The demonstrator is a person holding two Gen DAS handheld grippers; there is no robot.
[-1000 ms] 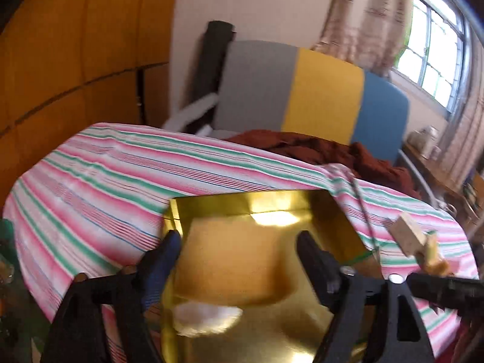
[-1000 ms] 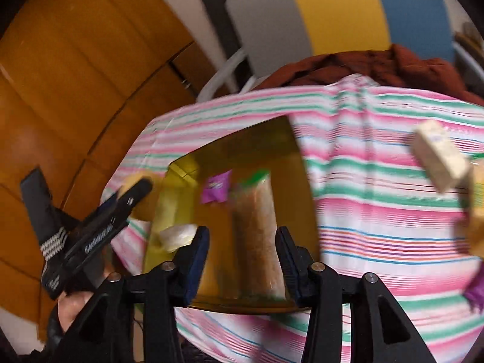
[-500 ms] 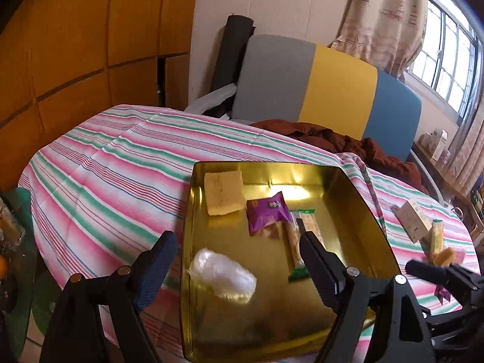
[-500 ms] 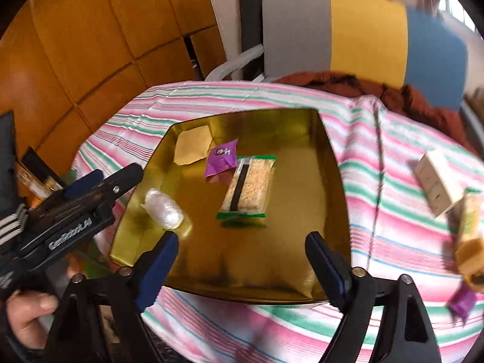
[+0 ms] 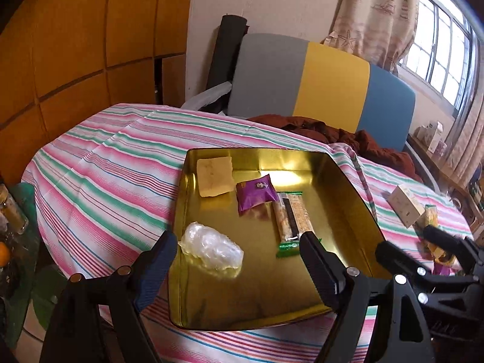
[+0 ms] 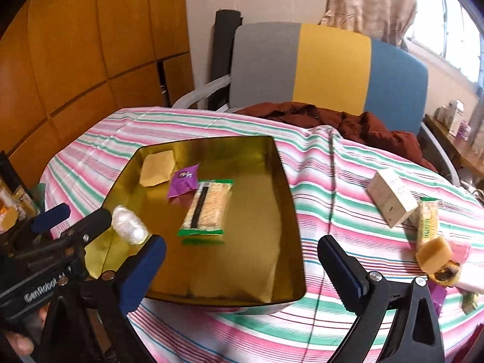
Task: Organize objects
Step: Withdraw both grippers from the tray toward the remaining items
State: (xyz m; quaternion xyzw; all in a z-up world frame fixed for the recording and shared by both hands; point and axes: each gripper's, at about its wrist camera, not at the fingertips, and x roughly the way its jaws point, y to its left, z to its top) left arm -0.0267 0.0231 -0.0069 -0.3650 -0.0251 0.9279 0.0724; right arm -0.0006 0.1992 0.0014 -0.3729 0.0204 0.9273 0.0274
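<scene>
4 snacks [image 5: 257, 198] in gold tray [image 5: 266, 299]

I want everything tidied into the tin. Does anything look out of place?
Yes. Several items lie loose on the striped tablecloth, outside the gold tray: a cream box, a green-wrapped bar and a yellow block. Nothing looks spilled or damaged.

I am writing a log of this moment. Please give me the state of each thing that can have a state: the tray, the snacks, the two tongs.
Gold tray: open, partly filled, flat on the striped cloth.
Cereal bar: sealed, lying in the tray.
Purple packet: sealed, in the tray.
Clear-wrapped piece: wrapped, in the tray.
White box: closed, outside the tray.
Left tongs: open, empty.
Right tongs: open, empty.
</scene>
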